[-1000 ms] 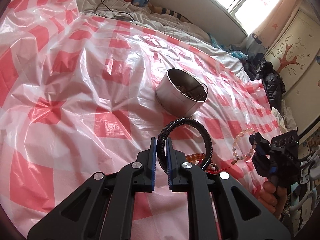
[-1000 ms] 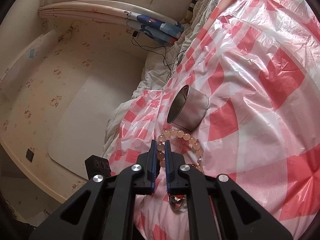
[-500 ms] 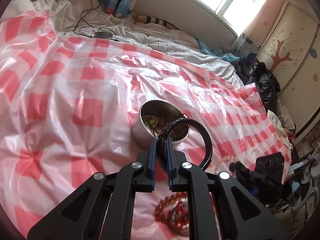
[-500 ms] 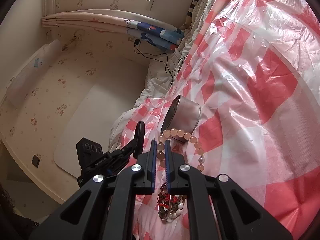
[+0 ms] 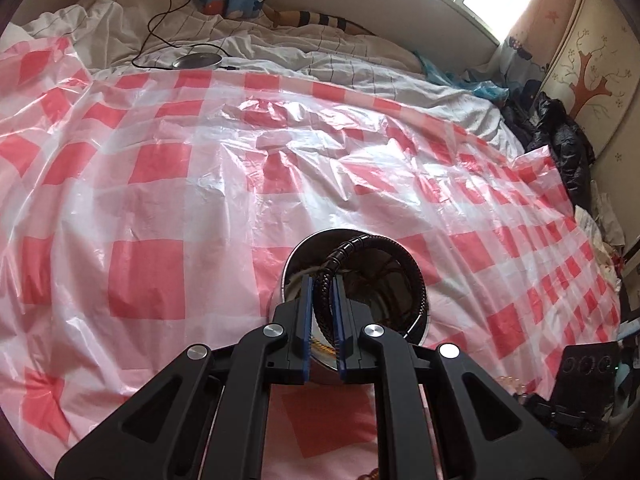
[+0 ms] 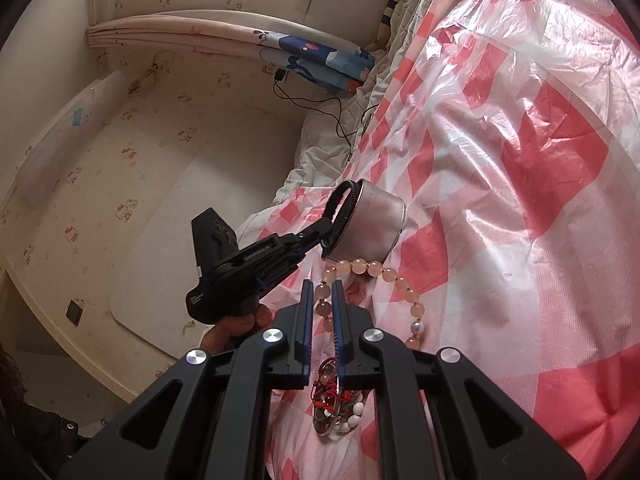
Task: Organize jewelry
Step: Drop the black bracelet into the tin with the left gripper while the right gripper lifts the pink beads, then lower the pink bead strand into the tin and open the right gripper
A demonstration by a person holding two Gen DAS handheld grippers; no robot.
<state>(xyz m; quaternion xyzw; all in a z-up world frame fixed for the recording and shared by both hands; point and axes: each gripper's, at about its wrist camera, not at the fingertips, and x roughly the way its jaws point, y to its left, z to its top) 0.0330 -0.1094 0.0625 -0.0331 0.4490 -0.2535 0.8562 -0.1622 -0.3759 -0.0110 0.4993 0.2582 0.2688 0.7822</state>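
Note:
My left gripper [image 5: 322, 280] is shut on a black ridged bangle [image 5: 416, 276] and holds it right over the mouth of a round steel tin [image 5: 296, 252] on the red-and-white checked plastic sheet. In the right wrist view the left gripper [image 6: 326, 224] holds the bangle [image 6: 340, 200] at the tin's [image 6: 376, 220] rim. My right gripper [image 6: 322, 288] is shut on a pale pink bead bracelet [image 6: 416, 308], held above the sheet just short of the tin. A heap of red and white bead jewelry [image 6: 340, 408] lies under the right fingers.
The checked sheet [image 5: 160, 208] covers a rumpled bed. A cable and a round disc [image 5: 198, 60] lie on the bedding beyond. Dark clothes [image 5: 560, 140] pile up at the bed's right edge. The right gripper's body [image 5: 588, 368] shows at lower right.
My left gripper carried the black bangle forward from the jewelry heap to over the tin's mouth. My right gripper lifted the pink bracelet slightly and stayed near the tin.

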